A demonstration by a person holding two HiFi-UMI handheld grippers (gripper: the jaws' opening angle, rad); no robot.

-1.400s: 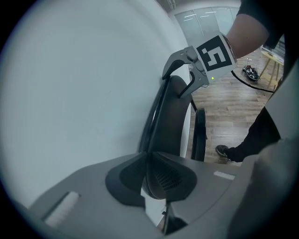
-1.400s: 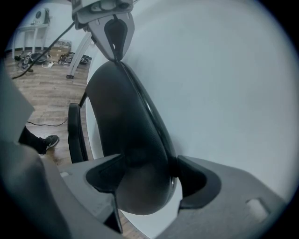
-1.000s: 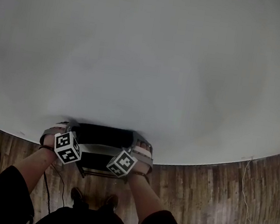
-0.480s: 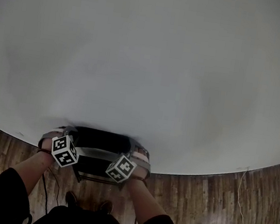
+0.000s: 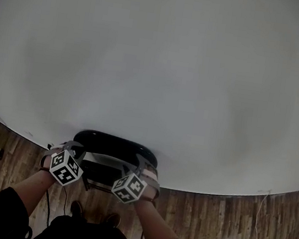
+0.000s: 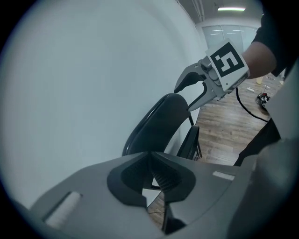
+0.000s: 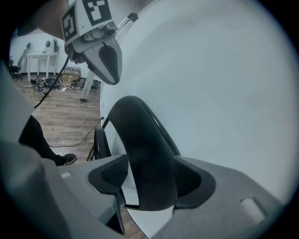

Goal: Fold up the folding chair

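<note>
Nearest, along the bottom edge of the head view, are the person's dark sleeves (image 5: 4, 214), with a pair of shoes (image 5: 76, 207) between them on the wooden floor (image 5: 225, 211). Bare forearms reach up the frame from there.

The left tongs (image 6: 150, 156) sit left of the lower middle of the head view. Their jaws are pressed together at the tips with nothing between them. In the right gripper view they hang at the upper left, just above the chair's top edge, and pale wall shows between the two.

The right tongs (image 7: 151, 158) are a little further right. Their jaws stand wide, one on either side of the black backrest (image 7: 145, 140), and have just been closing in on it. One jaw looks hard against the padding, but a sliver of wall shows beside the other, so I wouldn't call it a clamp.

Just past both tools stands the folding chair (image 5: 115, 145), in the lower middle of the head view, with its back close to the white wall (image 5: 158, 62). The wall fills nearly everything above it. Its dark frame runs down to the floorboards (how far it is folded I can't make out).

Furthest off, at the top right of the left gripper view, a ceiling light (image 6: 231, 8) glows.
</note>
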